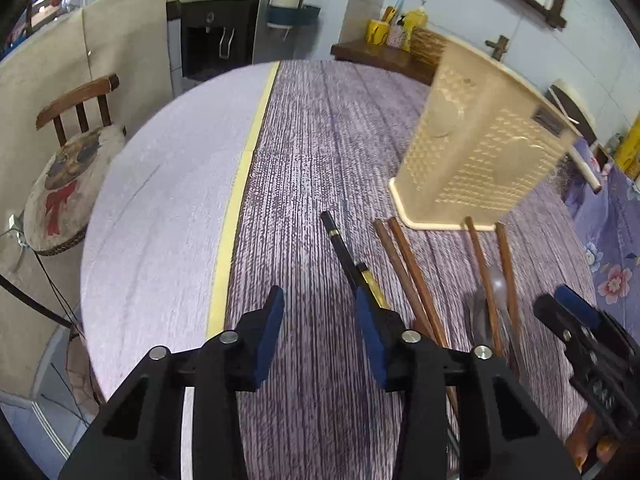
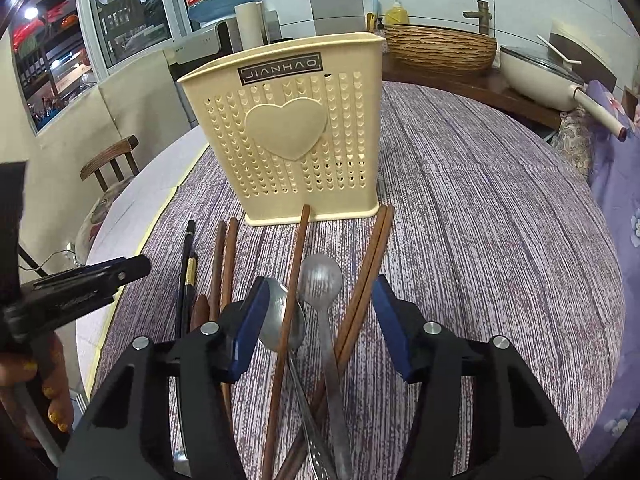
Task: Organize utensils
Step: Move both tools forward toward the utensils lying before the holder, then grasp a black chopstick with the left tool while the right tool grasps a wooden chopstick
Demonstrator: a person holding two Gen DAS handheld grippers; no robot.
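Utensils lie spread on the round table ahead of me, under its purple streaked cloth. From the left wrist view, my left gripper fills the lower middle of the frame, its jaws partly apart with nothing but cloth between the blue pads. Just right of the right pad the black chopsticks run up the frame, then a brown chopstick pair, then two more brown sticks with blurred spoons among them at the lower right. The cream utensil holder stands upright in the right half of the frame, its base just beyond the stick tips. My right gripper pokes in at the lower right edge. A wooden chair sits at the left. From the right wrist view, my right gripper sits low in the centre, jaws partly apart and clamped on nothing, though several pieces lie between them on the cloth: a single brown chopstick, two metal spoons with bowls toward the holder, and another brown pair near the right pad. Left of the left pad lie a further brown pair and the black chopsticks. The holder, perforated with a heart on its face, stands upright in the upper middle, touching none of the utensils that I can tell. My left gripper enters from the left edge, with a hand below it.
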